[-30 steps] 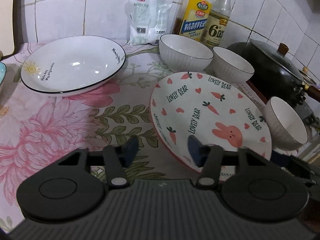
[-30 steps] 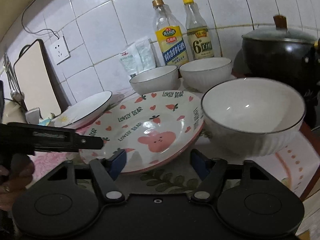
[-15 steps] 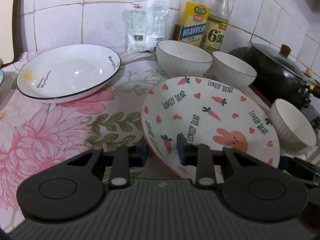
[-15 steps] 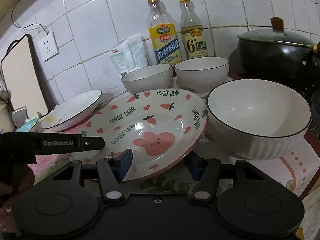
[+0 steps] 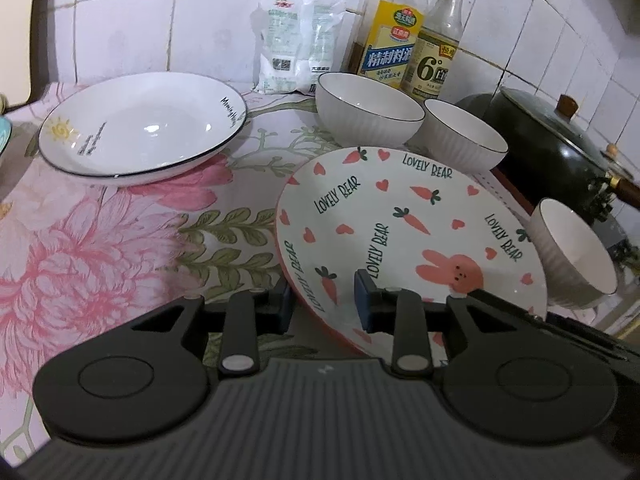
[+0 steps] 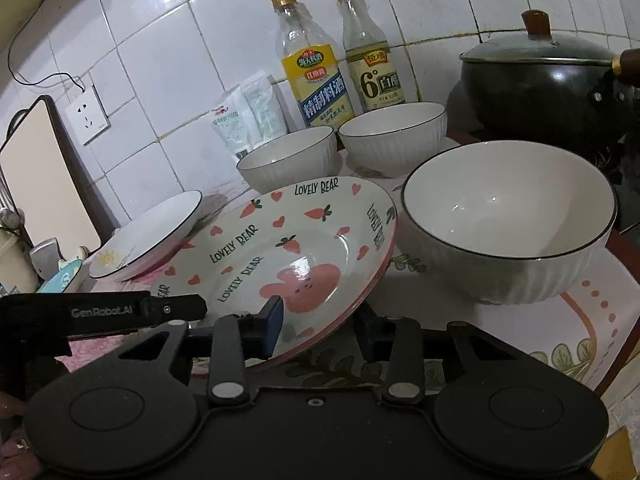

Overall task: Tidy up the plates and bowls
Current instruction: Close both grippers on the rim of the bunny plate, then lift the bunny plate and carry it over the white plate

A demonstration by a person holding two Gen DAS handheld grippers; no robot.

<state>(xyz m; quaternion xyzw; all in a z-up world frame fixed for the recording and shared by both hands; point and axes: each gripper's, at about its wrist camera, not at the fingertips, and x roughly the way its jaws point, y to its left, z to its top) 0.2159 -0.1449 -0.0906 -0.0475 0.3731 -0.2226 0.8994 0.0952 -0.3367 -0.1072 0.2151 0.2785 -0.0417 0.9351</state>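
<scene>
A rabbit-and-carrot "Lovely Bear" plate (image 5: 400, 224) is tilted, its near edge raised off the floral cloth. My left gripper (image 5: 322, 306) is shut on its near-left rim. My right gripper (image 6: 318, 326) is shut on its near-right rim (image 6: 320, 332), one finger over and one under. A white plate with a black rim and sun drawing (image 5: 140, 124) lies at the back left. Two white ribbed bowls (image 5: 368, 112) (image 5: 464, 140) stand behind the plate. A third white bowl (image 6: 508, 216) stands just right of it.
A dark lidded pot (image 6: 540, 84) sits at the right. Two bottles (image 6: 316, 72) (image 6: 370, 60) and white packets (image 6: 244, 120) stand against the tiled wall. A cutting board (image 6: 44, 176) leans at the far left. The counter edge (image 6: 616, 364) falls away at the right.
My left gripper closed on the plate's rim about half a second ago and holds it. My right gripper moved in and closed on the opposite near rim. The plate's near edge is now tilted up.
</scene>
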